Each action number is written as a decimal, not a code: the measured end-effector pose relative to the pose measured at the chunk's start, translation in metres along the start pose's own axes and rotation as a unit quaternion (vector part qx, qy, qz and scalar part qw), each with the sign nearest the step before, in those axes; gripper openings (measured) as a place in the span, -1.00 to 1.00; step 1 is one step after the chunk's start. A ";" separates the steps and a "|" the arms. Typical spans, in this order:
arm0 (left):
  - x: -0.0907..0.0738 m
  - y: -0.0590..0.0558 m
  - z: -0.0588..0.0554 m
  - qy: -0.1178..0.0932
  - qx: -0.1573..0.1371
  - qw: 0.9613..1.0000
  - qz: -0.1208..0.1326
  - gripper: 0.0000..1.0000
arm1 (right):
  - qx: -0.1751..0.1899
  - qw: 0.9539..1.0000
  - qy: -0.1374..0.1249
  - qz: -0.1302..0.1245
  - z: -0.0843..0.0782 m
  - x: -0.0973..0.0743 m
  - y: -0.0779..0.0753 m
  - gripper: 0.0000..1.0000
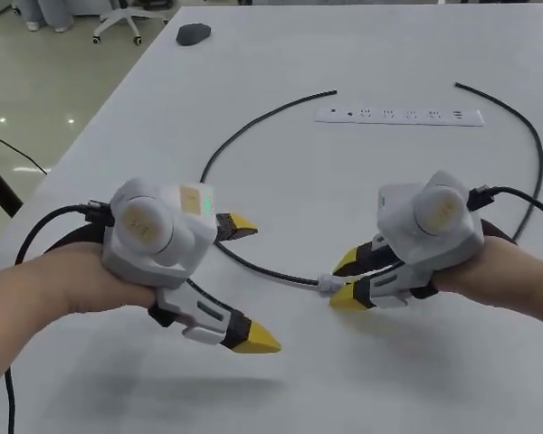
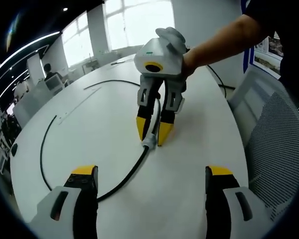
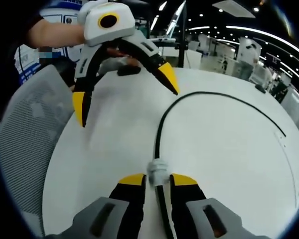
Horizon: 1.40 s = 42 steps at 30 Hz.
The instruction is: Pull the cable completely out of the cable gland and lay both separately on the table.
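My right gripper (image 1: 342,282) is clamping its jaws on the pale cable gland (image 3: 157,172), which is lying on the bench (image 1: 362,54) toward its near edge. The black cable (image 2: 124,174) is running through the gland and out toward my left gripper (image 1: 252,282), whose jaws are standing wide open, one on each side of the cable. From there the cable is curving toward the far edge, ending near a white power strip (image 1: 398,115).
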<state>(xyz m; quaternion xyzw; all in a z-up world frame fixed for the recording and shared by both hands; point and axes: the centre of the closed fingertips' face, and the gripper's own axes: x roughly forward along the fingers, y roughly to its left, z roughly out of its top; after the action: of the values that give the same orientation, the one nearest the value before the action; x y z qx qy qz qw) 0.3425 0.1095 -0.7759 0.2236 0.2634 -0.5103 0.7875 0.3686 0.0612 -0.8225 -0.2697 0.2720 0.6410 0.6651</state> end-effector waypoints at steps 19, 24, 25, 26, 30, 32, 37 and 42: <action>0.012 -0.035 0.010 -0.043 -0.104 0.993 -0.036 0.25 | 0.042 0.998 -0.044 0.021 0.005 -0.031 0.042 -0.84; 0.016 -0.048 0.029 -0.066 -0.116 0.989 -0.065 0.10 | 0.010 0.998 -0.058 0.020 0.020 -0.050 0.068 -0.84; 0.017 -0.052 0.035 -0.077 -0.117 0.987 -0.075 0.05 | 0.009 0.998 -0.059 0.018 0.022 -0.053 0.072 -0.84; 0.017 -0.057 0.040 -0.084 -0.131 0.984 -0.088 0.01 | 0.004 0.998 -0.061 0.020 0.025 -0.058 0.077 -0.84; 0.014 -0.073 0.062 -0.123 -0.193 0.963 -0.140 -0.24 | -0.028 0.997 -0.069 0.009 0.035 -0.073 0.087 -0.85; 0.012 -0.076 0.071 -0.142 -0.203 0.956 -0.157 -0.31 | -0.038 0.997 -0.071 0.001 0.039 -0.078 0.093 -0.85; 0.010 -0.088 0.073 -0.135 -0.200 0.954 -0.176 -0.46 | -0.060 0.996 -0.066 -0.011 0.041 -0.085 0.102 -0.85; 0.006 -0.093 0.078 -0.145 -0.207 0.950 -0.186 -0.57 | -0.063 0.995 -0.070 -0.015 0.042 -0.090 0.102 -0.85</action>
<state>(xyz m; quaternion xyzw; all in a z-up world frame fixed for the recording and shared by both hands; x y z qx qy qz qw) 0.2735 0.0212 -0.7281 -0.0736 0.2836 -0.6086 0.7374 0.2641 0.0307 -0.7296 -0.2695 0.1800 0.6644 0.6735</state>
